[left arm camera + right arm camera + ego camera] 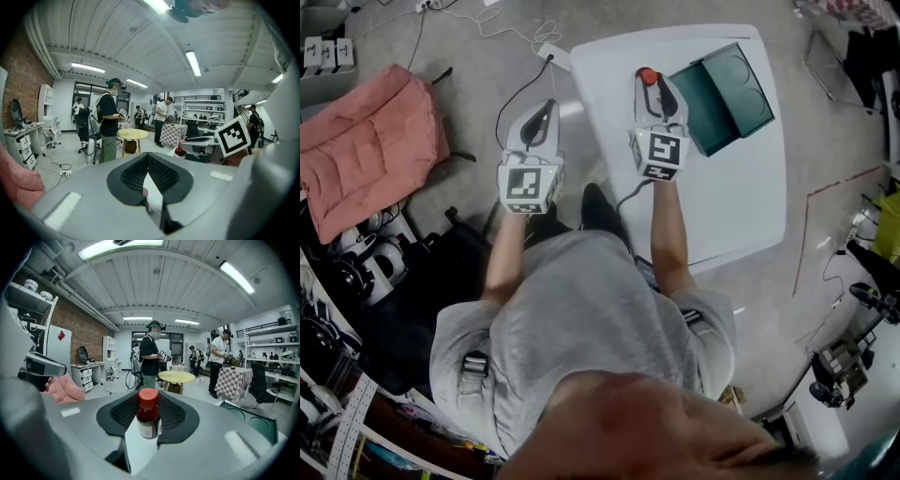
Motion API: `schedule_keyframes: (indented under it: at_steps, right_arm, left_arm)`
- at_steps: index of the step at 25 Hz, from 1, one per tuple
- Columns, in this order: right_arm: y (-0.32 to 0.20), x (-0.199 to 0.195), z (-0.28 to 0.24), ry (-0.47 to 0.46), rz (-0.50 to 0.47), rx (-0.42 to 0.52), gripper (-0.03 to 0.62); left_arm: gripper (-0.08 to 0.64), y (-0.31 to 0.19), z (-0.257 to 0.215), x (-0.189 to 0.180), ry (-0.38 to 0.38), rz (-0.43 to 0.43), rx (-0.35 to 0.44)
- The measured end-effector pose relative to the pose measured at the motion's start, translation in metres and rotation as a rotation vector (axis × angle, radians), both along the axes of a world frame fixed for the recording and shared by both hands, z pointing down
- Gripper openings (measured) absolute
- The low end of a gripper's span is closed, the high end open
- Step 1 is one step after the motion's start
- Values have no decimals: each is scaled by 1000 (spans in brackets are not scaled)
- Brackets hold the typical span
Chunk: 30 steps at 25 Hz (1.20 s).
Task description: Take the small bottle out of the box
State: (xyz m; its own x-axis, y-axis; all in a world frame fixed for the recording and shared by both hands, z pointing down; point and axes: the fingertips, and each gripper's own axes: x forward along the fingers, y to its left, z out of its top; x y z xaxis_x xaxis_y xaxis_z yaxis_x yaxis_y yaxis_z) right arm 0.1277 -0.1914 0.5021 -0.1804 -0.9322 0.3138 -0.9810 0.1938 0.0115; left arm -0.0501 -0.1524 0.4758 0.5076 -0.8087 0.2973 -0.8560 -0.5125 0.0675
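Observation:
A small dark bottle with a red cap [148,418] stands upright between the pads of my right gripper [148,414], which is shut on it. In the head view the red cap [648,75] shows at the tip of the right gripper [650,82], above the white table [741,197] and just left of the open green box [727,94]. The box [255,420] lies to the right in the right gripper view. My left gripper [544,111] hangs over the floor left of the table, its fingertips together with nothing held [148,157].
A pink cushion [370,141] and cables [520,94] lie on the floor to the left. Shelves with gear line the lower left. Several people stand around a yellow round table [176,376] in the room beyond.

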Motion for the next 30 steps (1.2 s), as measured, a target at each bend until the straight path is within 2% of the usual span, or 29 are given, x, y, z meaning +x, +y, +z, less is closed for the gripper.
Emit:
schedule_keyframes:
  at_steps: [14, 30]
  right_arm:
    - [-20, -60, 41, -6, -122, -59, 130]
    - [-33, -73, 93, -16, -120, -128, 130]
  left_arm:
    - [12, -4, 20, -47, -8, -106, -37]
    - [12, -8, 58, -50, -24, -91, -108]
